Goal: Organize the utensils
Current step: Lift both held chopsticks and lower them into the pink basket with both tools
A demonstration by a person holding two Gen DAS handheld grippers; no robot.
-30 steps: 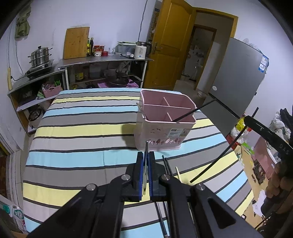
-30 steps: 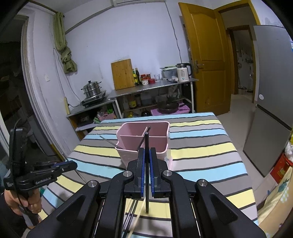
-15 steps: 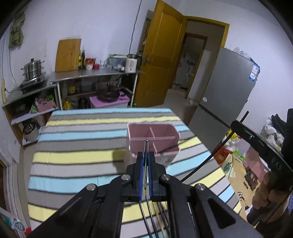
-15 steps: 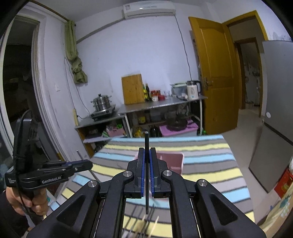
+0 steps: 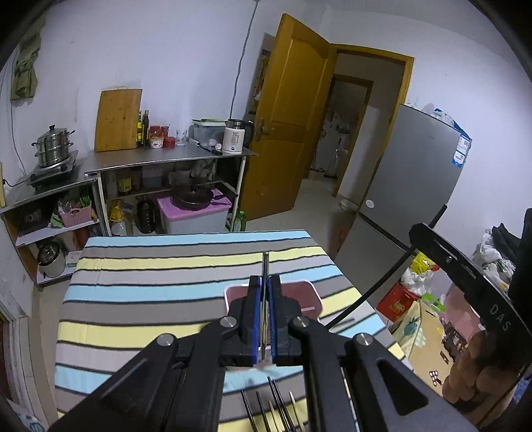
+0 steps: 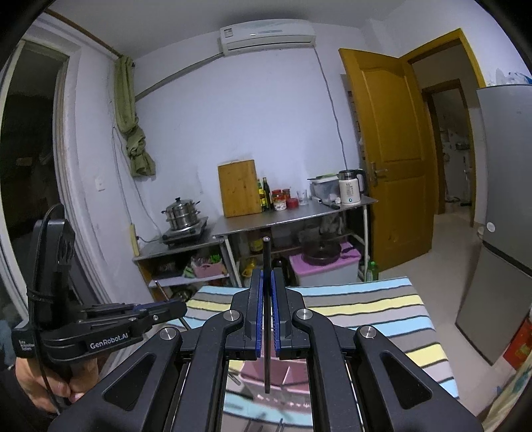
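Left hand-held gripper pinches a chopstick above the pink holder on the striped worktop. Right hand-held gripper pinches a black chopstick, also above the holder. Loose chopsticks lie on the worktop near the holder.

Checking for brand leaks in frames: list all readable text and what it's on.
"GenRobot.AI": side of the left gripper.
"DAS": side of the right gripper; rest cut off.
Fridge sticker, kettle label, air conditioner label: too small to read.
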